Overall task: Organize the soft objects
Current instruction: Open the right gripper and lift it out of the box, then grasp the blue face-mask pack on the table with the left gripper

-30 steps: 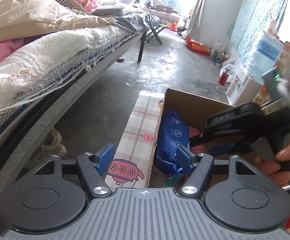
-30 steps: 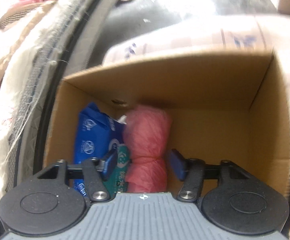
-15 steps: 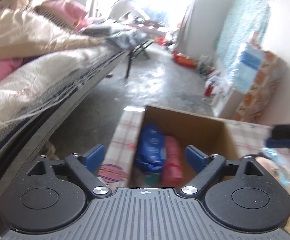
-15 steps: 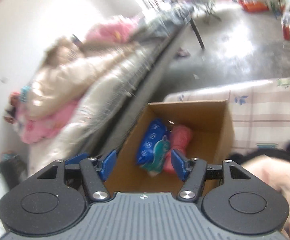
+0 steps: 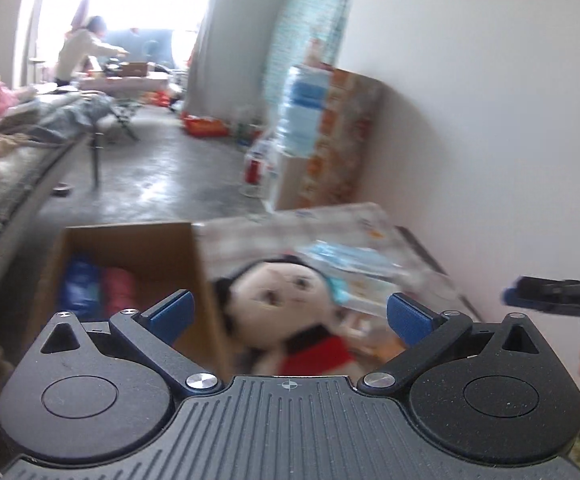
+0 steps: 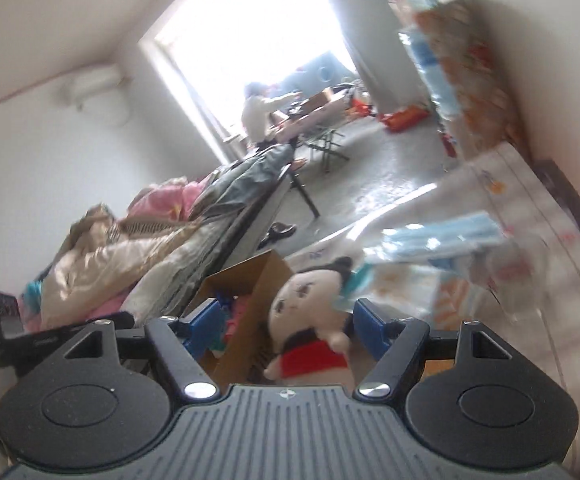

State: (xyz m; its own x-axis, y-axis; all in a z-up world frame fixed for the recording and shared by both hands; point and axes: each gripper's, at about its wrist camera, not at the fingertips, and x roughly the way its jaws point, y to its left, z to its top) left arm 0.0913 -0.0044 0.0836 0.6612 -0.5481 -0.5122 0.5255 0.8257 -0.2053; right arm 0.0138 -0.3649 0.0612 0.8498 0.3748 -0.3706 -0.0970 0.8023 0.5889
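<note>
The round-faced plush doll with black hair and red top (image 5: 290, 320) lies ahead between the empty left gripper (image 5: 290, 316) and right gripper (image 6: 286, 324), jaws just widened, beside the brown cardboard box (image 5: 130, 248) on a checked cloth (image 6: 510, 208).

No readable text

Both views are blurred. The blue packet (image 5: 80, 284) in the cardboard box (image 5: 162, 248), left of the left claw (image 5: 288, 316), and the packets (image 6: 442, 240) beyond the right claw (image 6: 286, 316) show print too smeared to read.

Plush cloth doll (image 5: 286, 300); matt cardboard box (image 5: 194, 280)
</note>
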